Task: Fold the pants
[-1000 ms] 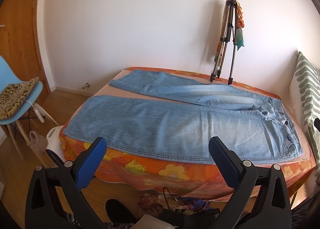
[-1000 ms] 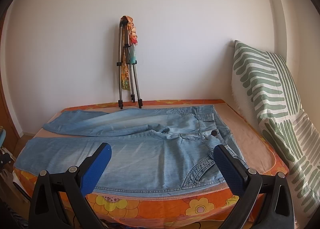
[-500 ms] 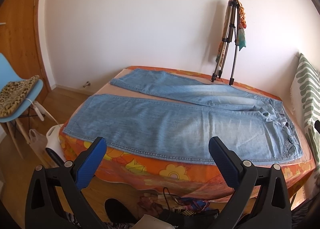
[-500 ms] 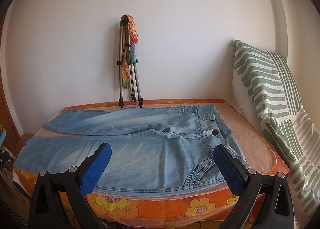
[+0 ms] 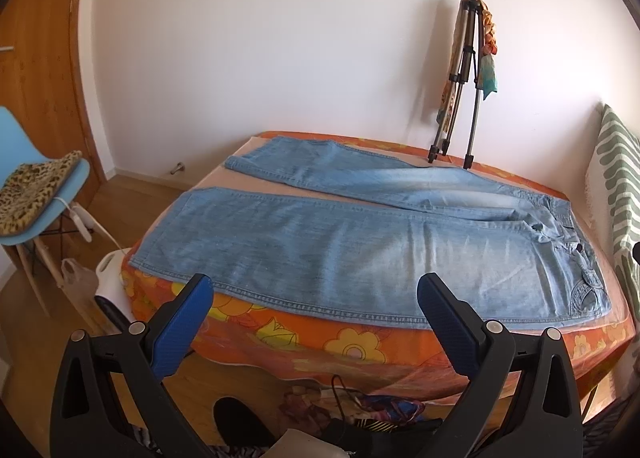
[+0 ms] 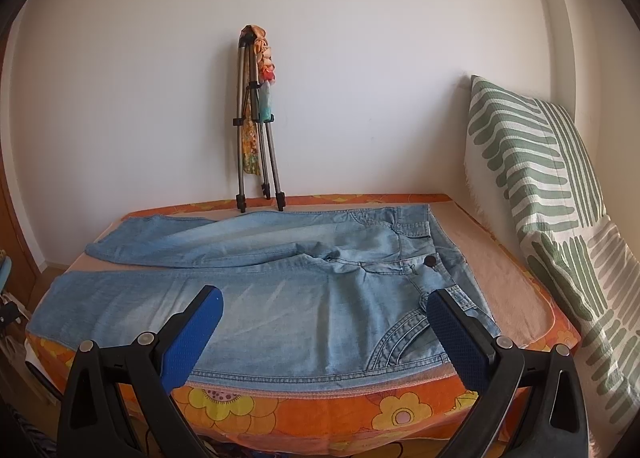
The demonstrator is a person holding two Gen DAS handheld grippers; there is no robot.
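Across the flowered bed [image 5: 360,342] the jeans [image 5: 360,258] are lying spread, legs apart. Left gripper [image 5: 312,314] and right gripper [image 6: 324,322] are hovering spread wide, holding nothing, short of the bed's near edge. I'm thinking the overhanging hem could drag everything floorward if grabbed unevenly.

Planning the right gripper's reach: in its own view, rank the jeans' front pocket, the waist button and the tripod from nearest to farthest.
1. Front pocket, near edge of the bed, by the right finger.
2. Waist button, farther back, right of centre.
3. Tripod, against the far wall, left of centre.
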